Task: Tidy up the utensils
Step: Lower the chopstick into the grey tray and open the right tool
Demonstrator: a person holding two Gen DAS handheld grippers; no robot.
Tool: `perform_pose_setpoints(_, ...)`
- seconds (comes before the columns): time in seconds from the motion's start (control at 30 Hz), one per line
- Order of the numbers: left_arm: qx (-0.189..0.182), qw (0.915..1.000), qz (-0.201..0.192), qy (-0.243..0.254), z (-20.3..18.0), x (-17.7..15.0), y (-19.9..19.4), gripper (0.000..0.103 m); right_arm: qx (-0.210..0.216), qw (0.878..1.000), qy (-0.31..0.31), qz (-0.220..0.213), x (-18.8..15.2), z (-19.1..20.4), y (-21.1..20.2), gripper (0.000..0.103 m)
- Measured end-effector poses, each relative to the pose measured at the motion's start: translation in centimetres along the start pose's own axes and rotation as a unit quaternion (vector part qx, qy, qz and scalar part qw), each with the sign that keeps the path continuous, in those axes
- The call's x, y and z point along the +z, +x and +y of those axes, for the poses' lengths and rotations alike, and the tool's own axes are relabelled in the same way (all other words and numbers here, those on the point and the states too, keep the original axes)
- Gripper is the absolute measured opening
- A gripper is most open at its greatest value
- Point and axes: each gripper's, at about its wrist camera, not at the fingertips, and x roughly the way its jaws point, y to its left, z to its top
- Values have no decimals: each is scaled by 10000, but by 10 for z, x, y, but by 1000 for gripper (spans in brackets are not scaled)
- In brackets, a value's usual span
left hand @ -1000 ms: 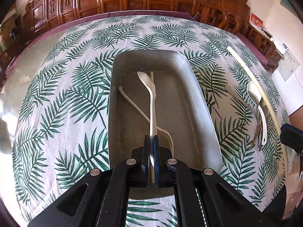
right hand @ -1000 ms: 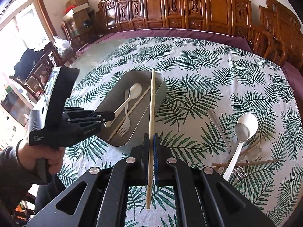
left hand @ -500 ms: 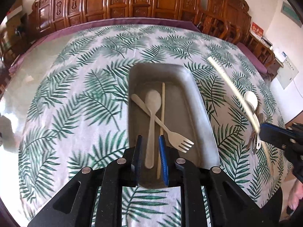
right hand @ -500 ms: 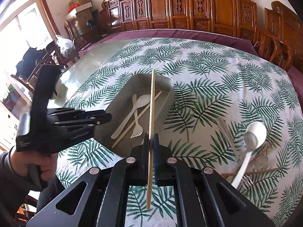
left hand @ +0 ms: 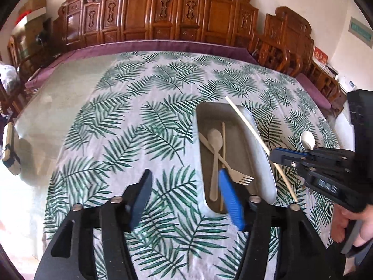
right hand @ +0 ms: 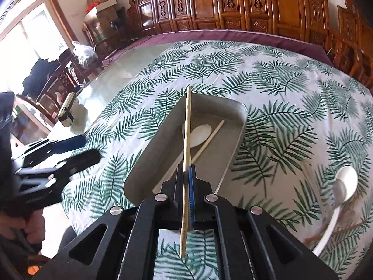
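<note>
A grey metal tray [left hand: 264, 163] [right hand: 151, 154] lies on the palm-leaf tablecloth. In it are a pale spoon [left hand: 215, 140] [right hand: 200, 131], a fork [left hand: 242, 177] and a chopstick [left hand: 223, 144] [right hand: 211, 135]. My left gripper [left hand: 184, 177] is open and empty, left of the tray; it shows in the right wrist view [right hand: 86, 147]. My right gripper [right hand: 185, 171] is shut on a chopstick [right hand: 187, 140] held above the tray; it shows in the left wrist view [left hand: 279, 155] with the chopstick [left hand: 250, 128].
Right of the tray lie a white spoon [right hand: 340, 186] [left hand: 307, 140] and a few wooden utensils [right hand: 335, 232]. A small box-like object [right hand: 66, 109] [left hand: 9, 149] sits on the bare glass tabletop at the left. Carved wooden chairs ring the far side.
My left gripper let go of the spoon into the tray, opened wide and pulled back left. My right gripper carried its chopstick over the tray.
</note>
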Motion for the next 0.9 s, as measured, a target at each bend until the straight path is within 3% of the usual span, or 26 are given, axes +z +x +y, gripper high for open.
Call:
perform_pose_setpoints(0.13, 82, 9999, -88, -16, 6, -2, -10, 83, -17, 9999, 107, 56, 8, -1, 17, 5)
perform_pose_setpoints(0.2, 129, 9998, -123, -6, 9, -3, -14, 89, -35, 9999, 136, 85, 10, -1, 24, 5)
perform_pose_setpoints(0.7, 200, 9995, -237, -109, 22, -6, -26, 90, -102, 9981, 482, 359, 10, -10, 63, 6)
perform_pose_setpoints(0.9, 196, 9994, -258, -107, 19, -5, -27, 90, 49, 9989, 381, 260, 9, -8, 55, 7)
